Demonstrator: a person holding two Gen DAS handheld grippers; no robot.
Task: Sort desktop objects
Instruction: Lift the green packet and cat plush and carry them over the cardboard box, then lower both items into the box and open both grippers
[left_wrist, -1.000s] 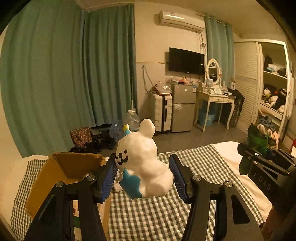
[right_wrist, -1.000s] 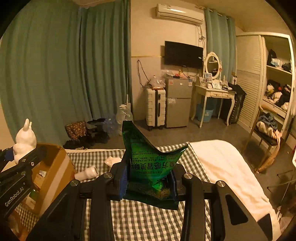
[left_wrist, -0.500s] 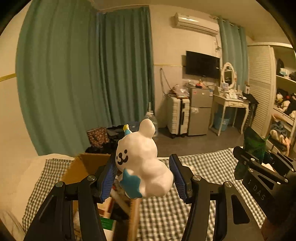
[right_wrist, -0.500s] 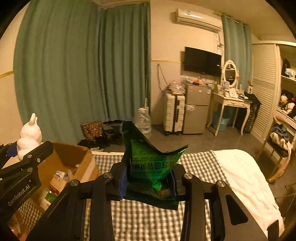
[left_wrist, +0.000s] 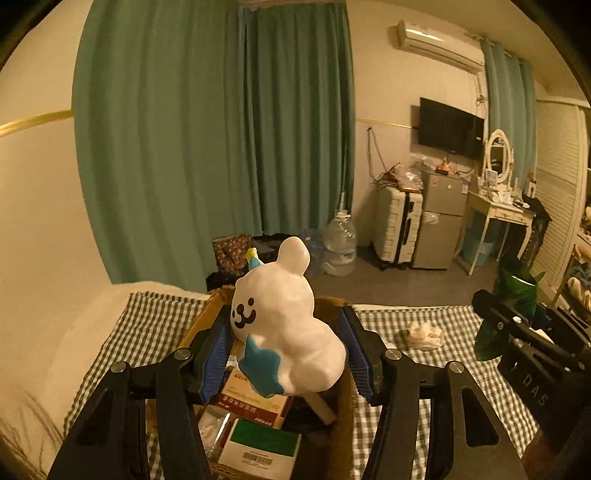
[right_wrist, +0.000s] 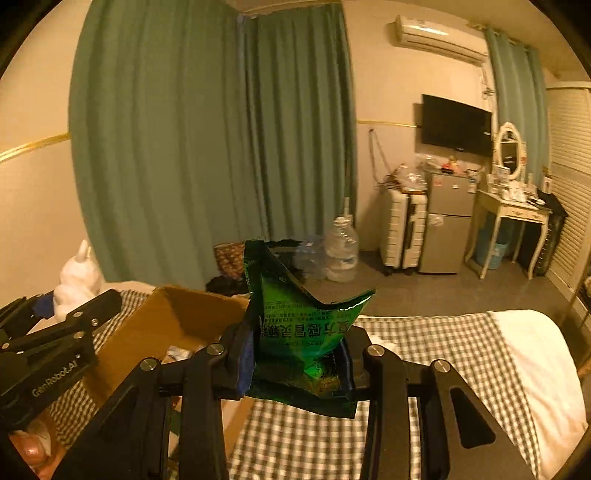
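Observation:
My left gripper (left_wrist: 286, 350) is shut on a white bunny figurine (left_wrist: 284, 332) with a blue patch, held right above the open cardboard box (left_wrist: 332, 435), which holds several packets and cartons. My right gripper (right_wrist: 297, 360) is shut on a green foil pouch (right_wrist: 303, 317), held above the checked cloth just right of the box (right_wrist: 155, 332). The right gripper with the pouch (left_wrist: 513, 299) shows at the right of the left wrist view. The left gripper with the bunny (right_wrist: 75, 284) shows at the left of the right wrist view.
A checked cloth (left_wrist: 443, 325) covers the surface, with a crumpled white tissue (left_wrist: 424, 334) on it right of the box. Behind are green curtains, a water jug (left_wrist: 340, 247), a suitcase, a small fridge and a dressing table.
Both grippers have swung left with their loads. The bunny now hangs over the open box instead of beside it, and the pouch has come close to the box's right side.

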